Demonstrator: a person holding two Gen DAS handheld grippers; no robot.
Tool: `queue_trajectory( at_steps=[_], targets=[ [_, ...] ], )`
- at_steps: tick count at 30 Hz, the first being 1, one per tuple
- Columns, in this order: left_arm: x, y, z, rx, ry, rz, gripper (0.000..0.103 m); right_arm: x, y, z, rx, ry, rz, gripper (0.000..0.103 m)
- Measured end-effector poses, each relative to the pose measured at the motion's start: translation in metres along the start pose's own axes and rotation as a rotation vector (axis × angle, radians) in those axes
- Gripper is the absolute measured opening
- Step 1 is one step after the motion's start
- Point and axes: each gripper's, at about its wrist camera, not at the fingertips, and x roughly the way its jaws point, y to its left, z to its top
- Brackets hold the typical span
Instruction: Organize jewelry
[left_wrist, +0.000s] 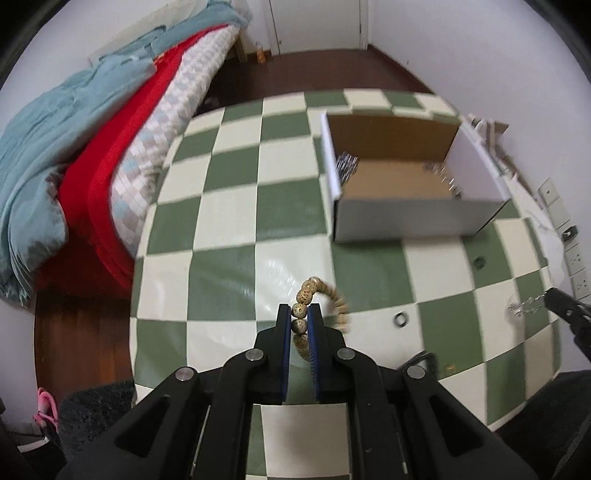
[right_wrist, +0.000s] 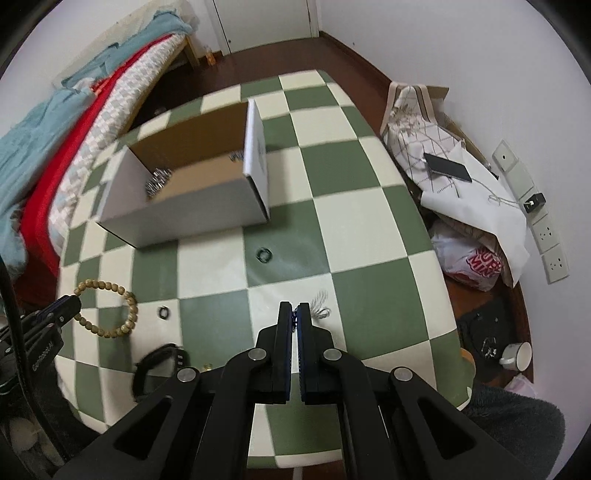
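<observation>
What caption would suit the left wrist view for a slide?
Left gripper shut on a beaded bracelet above the checkered table, the open box ahead.

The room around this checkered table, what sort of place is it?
Most likely a bedroom in someone's home. A bed piled with a blue blanket stands beside the table, and bags lie heaped against the wall.

A: Left gripper (left_wrist: 299, 312)?
B: Jaws nearly together, clamped on something, pointing toward twelve o'clock.
A: Right gripper (right_wrist: 294, 309)?
B: Jaws almost touching, pinching something thin; pointing toward twelve too.
</observation>
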Motion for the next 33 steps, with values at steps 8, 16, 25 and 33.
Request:
queue_trajectory(
  at_steps=[8, 16, 25, 33],
  targets=[
    [-0.049, -0.005, 0.029, -0.013, -0.101, -0.071, 0.006, -0.049, 0.008, 0.02, 0.02, -0.083, 0.084, 0.002],
    [-0.077, -0.007, 0.064, -0.049, -0.17, -0.112, 0.006, -0.096, 0.03, 0.052, -0.007, -0.166, 0.186, 0.002],
    [-0.067, -0.005, 0.107, -0.067, -0.191, -0.111, 0.006, -0.111, 0.056, 0.103, -0.063, -0.223, 0.213, 0.002],
    [-0.032, -0.004, 0.132, -0.076, -0.147, -0.109, 0.006, -0.078, 0.074, 0.139, -0.099, -0.191, 0.206, 0.002]
  ],
)
